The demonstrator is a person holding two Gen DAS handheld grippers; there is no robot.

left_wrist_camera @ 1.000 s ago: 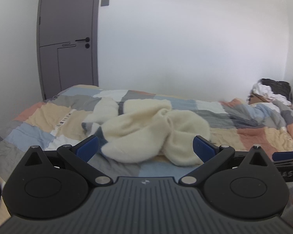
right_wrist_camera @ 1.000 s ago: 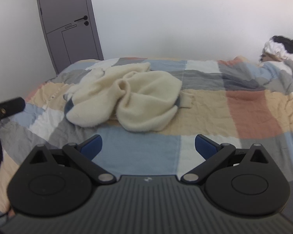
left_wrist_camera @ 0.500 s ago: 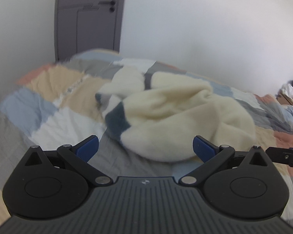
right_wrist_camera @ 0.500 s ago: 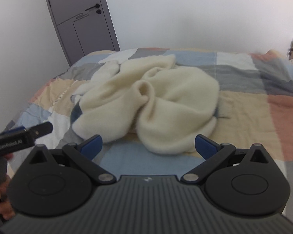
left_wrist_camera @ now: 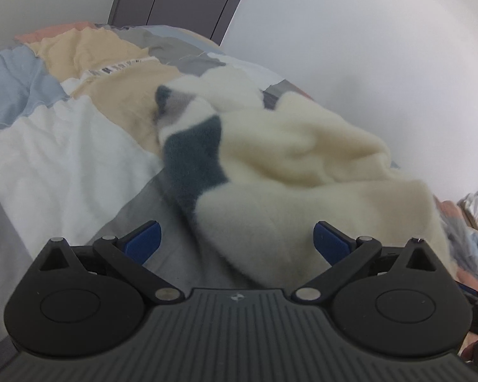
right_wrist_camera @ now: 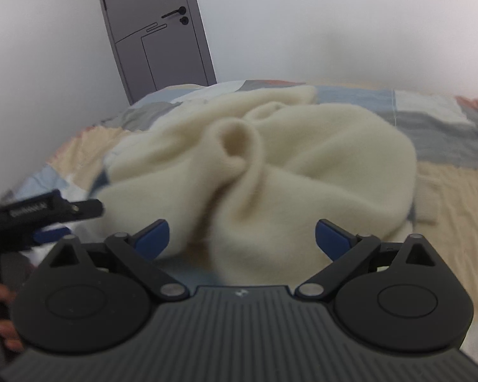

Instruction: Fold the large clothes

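- A patchwork quilt [left_wrist_camera: 79,146] in cream, blue, grey and peach is spread over the bed; a grey door [right_wrist_camera: 162,35] is set in the white wall behind.
- A heap of other clothes [left_wrist_camera: 476,210] is seen at the far right.
- The cream fleece garment [right_wrist_camera: 271,165], with a dark blue patch [left_wrist_camera: 194,162], is bunched on the quilt; no long axis can be told.
- The left gripper [left_wrist_camera: 235,238] and right gripper [right_wrist_camera: 242,237] are spread wide, nothing grasped, just before the near edge of the garment.
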